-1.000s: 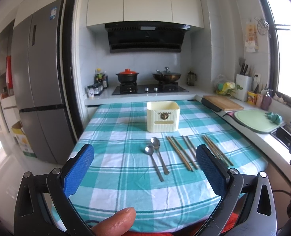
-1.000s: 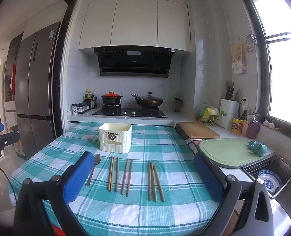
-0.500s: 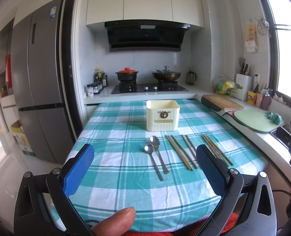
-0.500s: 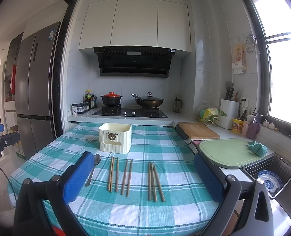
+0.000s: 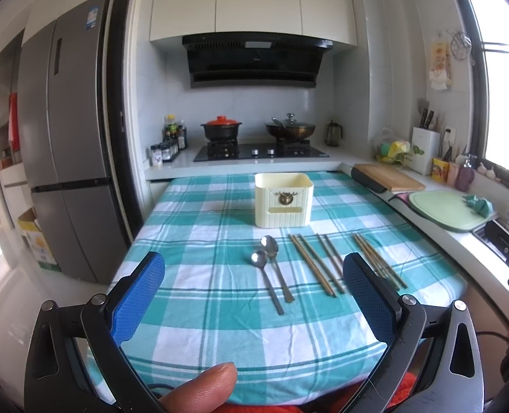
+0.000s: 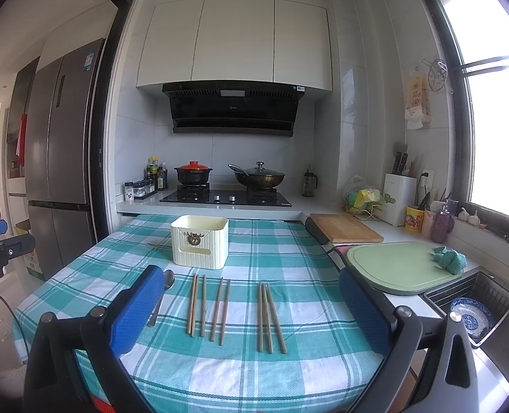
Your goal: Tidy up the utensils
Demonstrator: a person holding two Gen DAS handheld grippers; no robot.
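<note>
Both sets of jaws stand spread wide and grasp nothing: the left gripper (image 5: 253,296) hangs above the near edge of the counter (image 5: 199,337), roughly lined up with the two spoons (image 5: 271,268), and the right gripper (image 6: 251,306) hangs over the chopsticks (image 6: 220,306). I'd judge nothing has been picked up yet, and each tool is poised over the group it would most naturally reach first. The utensils lie flat on the checked cloth in a tidy row, handles toward the person, which should make them easy to pinch from above along their length. The spoons lie side by side at the left, bowls pointing away; the chopsticks sit in three small bundles to their right, the groups a little apart. Just beyond them, upright and open at the top, stands the cream utensil holder (image 6: 199,242). From both views its inside looks bare, though the bottom is hidden. Off to the right, the sink (image 6: 495,296) holds a blue patterned bowl (image 6: 471,316).
</note>
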